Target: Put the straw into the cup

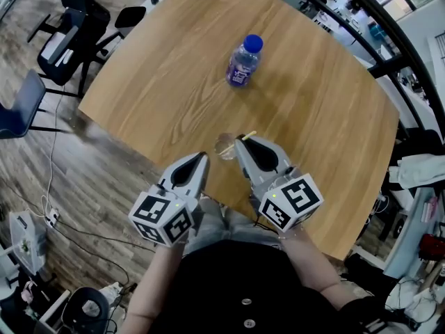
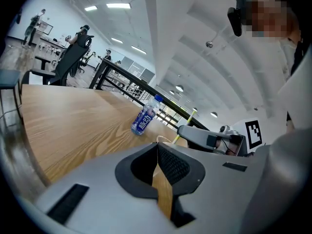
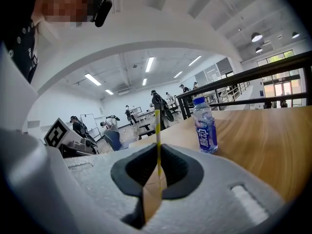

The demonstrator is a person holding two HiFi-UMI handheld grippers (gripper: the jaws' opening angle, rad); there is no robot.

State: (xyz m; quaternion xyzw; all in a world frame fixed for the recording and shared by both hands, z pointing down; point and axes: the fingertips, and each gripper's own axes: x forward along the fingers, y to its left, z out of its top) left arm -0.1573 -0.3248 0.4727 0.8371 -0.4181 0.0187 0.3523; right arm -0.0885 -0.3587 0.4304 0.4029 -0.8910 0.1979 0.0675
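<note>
A clear plastic cup (image 1: 224, 147) stands on the round wooden table (image 1: 174, 82), close to its near edge. My right gripper (image 1: 240, 141) is right beside the cup's right rim, shut on a thin yellow-and-white straw (image 1: 249, 135). In the right gripper view the straw (image 3: 157, 130) stands upright, pinched between the jaw tips of the right gripper (image 3: 157, 152). My left gripper (image 1: 204, 156) hovers just left of the cup, jaws together with nothing in them. In the left gripper view the left gripper (image 2: 157, 147) points at the cup's rim (image 2: 165, 140), and the straw (image 2: 191, 117) sticks up above the right gripper (image 2: 204, 138).
A blue-capped water bottle (image 1: 243, 62) with a purple label stands farther back on the table; it also shows as the bottle (image 2: 145, 118) and the bottle (image 3: 204, 129). Office chairs (image 1: 66, 37) stand on the floor at the left. A black railing (image 1: 389, 61) runs behind the table.
</note>
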